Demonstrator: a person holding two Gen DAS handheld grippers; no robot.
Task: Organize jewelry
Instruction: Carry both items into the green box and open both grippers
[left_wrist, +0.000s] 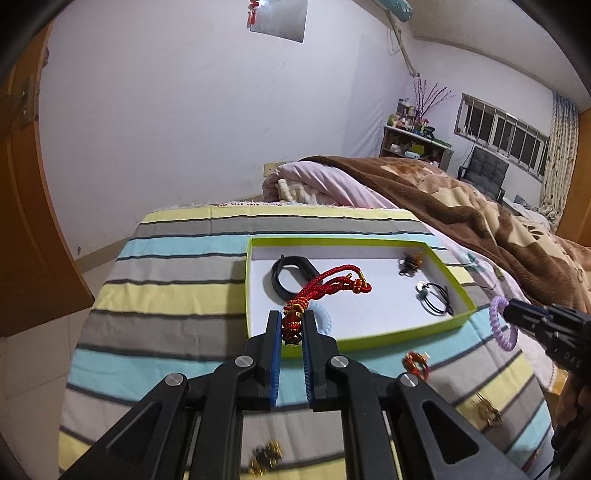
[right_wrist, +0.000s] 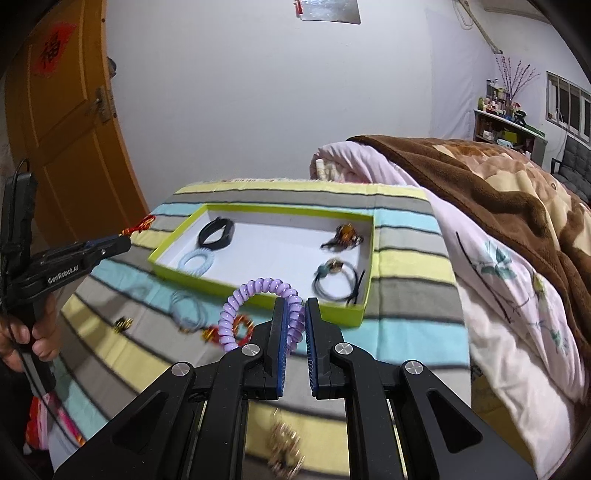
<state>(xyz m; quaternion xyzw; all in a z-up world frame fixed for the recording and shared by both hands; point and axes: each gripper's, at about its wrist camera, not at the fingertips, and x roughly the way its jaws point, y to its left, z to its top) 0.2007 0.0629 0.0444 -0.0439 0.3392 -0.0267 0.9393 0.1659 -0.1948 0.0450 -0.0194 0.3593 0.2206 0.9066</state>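
Striped bedding (left_wrist: 177, 295) carried a green-rimmed tray (left_wrist: 369, 242). From the left wrist, the left tongs (left_wrist: 291, 325) were clenched on a red knotted cord (left_wrist: 325, 286) trailing into the tray; releasing it looked next. From the right wrist, the right tongs (right_wrist: 297, 317) gripped a purple coil band (right_wrist: 255, 295) just short of the tray's near wall, needing a forward carry.

Tray (left_wrist: 436, 325) on bedspread (left_wrist: 177, 295), blanket (left_wrist: 480, 206) right

A striped cloth (right_wrist: 402, 299) covers the surface, bearing a green-rimmed tray (right_wrist: 258, 293) and scattered trinkets, possibly clips (right_wrist: 123, 325).
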